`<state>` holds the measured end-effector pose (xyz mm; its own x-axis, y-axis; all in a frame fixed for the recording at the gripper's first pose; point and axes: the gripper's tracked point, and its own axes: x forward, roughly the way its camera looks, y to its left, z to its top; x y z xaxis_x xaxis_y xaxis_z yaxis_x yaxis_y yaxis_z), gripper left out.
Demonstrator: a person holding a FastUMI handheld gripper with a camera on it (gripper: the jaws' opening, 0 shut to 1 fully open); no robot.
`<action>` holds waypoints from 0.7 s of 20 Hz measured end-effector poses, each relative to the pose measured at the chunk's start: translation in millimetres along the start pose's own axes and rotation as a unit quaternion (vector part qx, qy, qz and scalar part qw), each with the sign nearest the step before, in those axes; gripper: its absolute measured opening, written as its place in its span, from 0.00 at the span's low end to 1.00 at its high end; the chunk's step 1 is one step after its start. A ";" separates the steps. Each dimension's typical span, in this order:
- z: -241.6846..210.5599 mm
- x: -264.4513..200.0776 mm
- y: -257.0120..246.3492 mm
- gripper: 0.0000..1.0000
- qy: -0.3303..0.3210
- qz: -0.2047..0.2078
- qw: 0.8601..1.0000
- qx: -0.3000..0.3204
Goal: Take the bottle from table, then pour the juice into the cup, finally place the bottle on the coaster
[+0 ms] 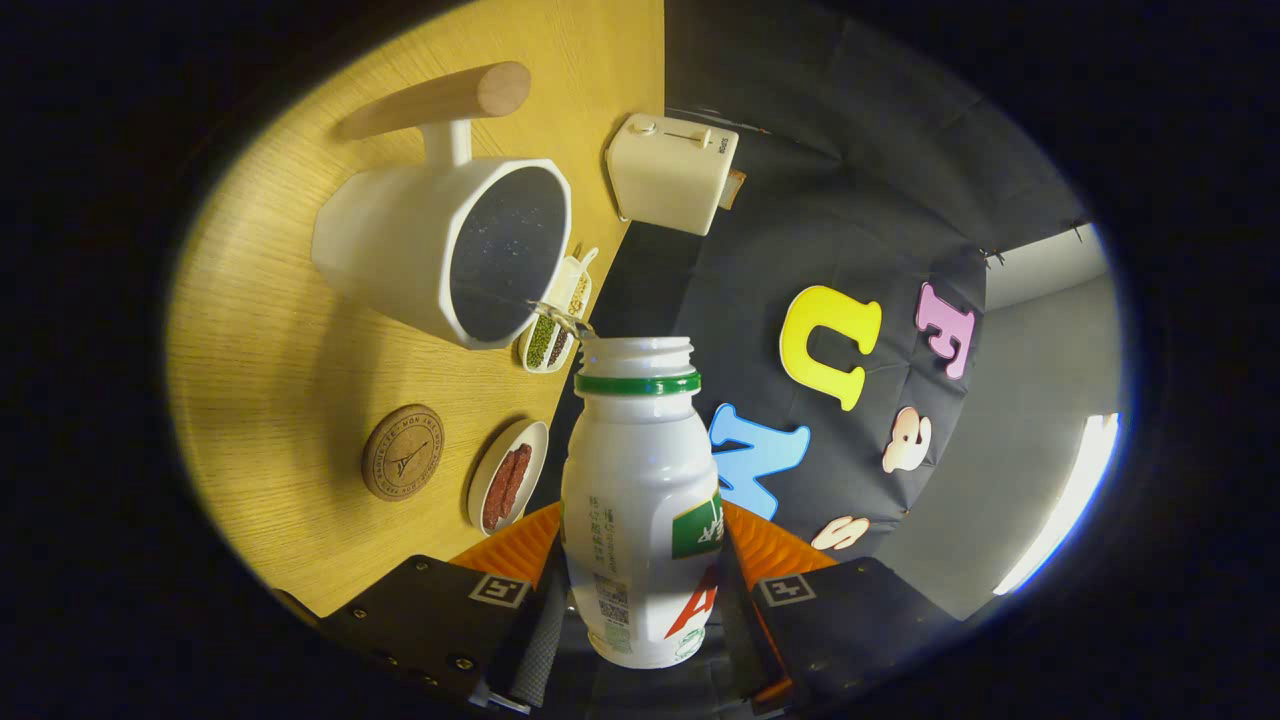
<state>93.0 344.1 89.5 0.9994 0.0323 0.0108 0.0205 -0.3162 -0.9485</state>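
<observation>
Clamping the bottle [640, 500] between both fingers of my claw [640, 610], I tip juice into the cup [440, 250]

Gripper [640, 590] rolled hard sideways, the scene ahead turned on its side. Both fingers [535, 640] closed against opposite flanks of the white plastic bottle with green neck ring [640, 500], gripping low on its body.
</observation>
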 end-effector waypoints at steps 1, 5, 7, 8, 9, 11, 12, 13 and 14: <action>0.1 0.0 0.0 0.68 0.000 0.000 1.000 -0.001; 4.1 -0.3 -0.6 0.68 -0.002 0.000 1.000 -0.014; 6.2 0.4 -1.1 0.68 0.000 -0.002 1.000 -0.022; 6.4 -0.6 -0.2 0.68 0.000 -0.002 1.000 -0.025; 7.2 -0.1 -0.1 0.68 -0.001 -0.003 1.000 -0.029; 11.4 -0.2 -1.9 0.68 -0.001 -0.007 0.999 -0.041; 11.8 -0.4 -1.4 0.68 -0.002 -0.008 0.999 -0.045; 12.6 -0.3 -1.3 0.68 -0.002 -0.008 0.999 -0.049; 13.5 0.7 -1.8 0.68 -0.003 -0.009 0.999 -0.052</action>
<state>93.3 357.5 87.0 0.9987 0.0437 0.0255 0.0413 -0.4117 -0.9104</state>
